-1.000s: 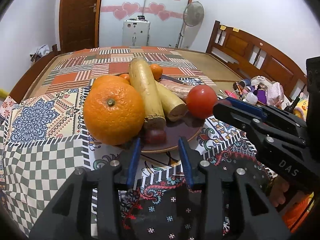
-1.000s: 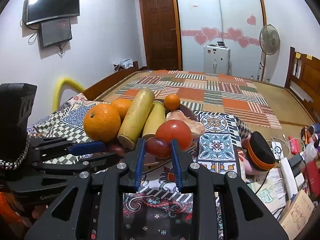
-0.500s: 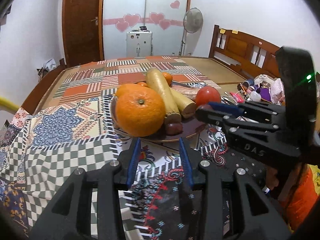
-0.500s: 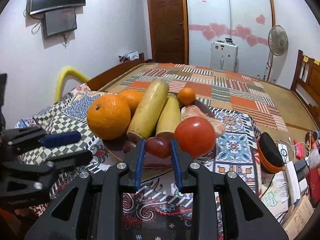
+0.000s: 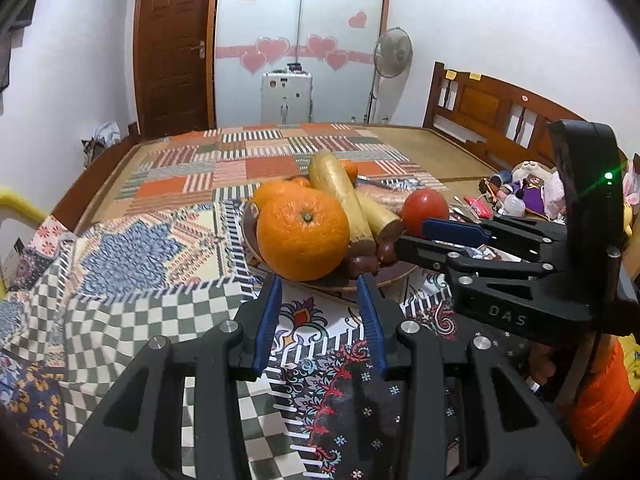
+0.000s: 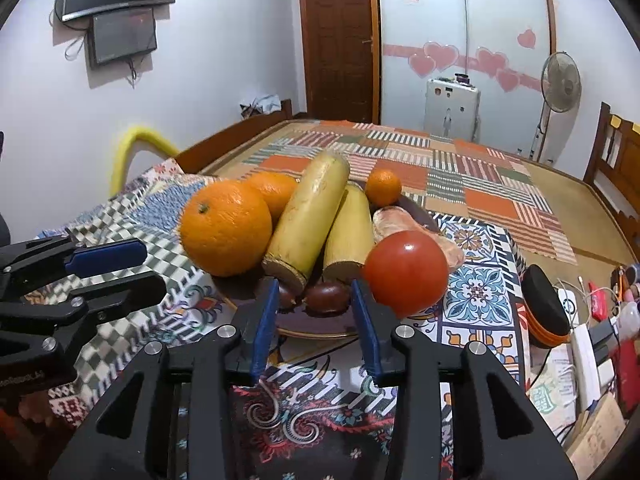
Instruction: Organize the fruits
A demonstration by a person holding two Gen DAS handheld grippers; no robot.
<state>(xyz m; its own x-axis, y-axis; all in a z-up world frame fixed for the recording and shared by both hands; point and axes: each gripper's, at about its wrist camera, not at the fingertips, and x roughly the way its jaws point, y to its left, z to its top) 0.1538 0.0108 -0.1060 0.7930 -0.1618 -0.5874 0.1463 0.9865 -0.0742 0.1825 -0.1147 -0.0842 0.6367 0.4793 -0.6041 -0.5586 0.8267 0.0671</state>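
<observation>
A dark brown plate (image 6: 320,330) on the patterned cloth holds a big orange (image 6: 226,228), a second orange (image 6: 276,190), a small mandarin (image 6: 383,187), two long yellow fruits (image 6: 310,220), a red tomato (image 6: 406,272), a pinkish sweet potato (image 6: 394,220) and small dark red fruits (image 6: 326,298). My right gripper (image 6: 315,308) is open and empty, its tips at the plate's near rim around a dark red fruit. My left gripper (image 5: 318,306) is open and empty, just short of the plate (image 5: 340,280) below the big orange (image 5: 303,232). The right gripper also shows in the left wrist view (image 5: 440,236).
The plate sits on a patchwork-covered bed (image 5: 240,168) with a wooden headboard (image 5: 492,112) to the right. Clutter of bottles and toys (image 5: 520,196) lies at the right edge. A black and orange case (image 6: 546,308) and papers lie right of the plate. The left gripper shows at the left (image 6: 80,276).
My right gripper has moved in toward the plate and opened wider, its tips now flanking a dark red fruit. My left gripper has pulled back and risen, so the plate looks farther away.
</observation>
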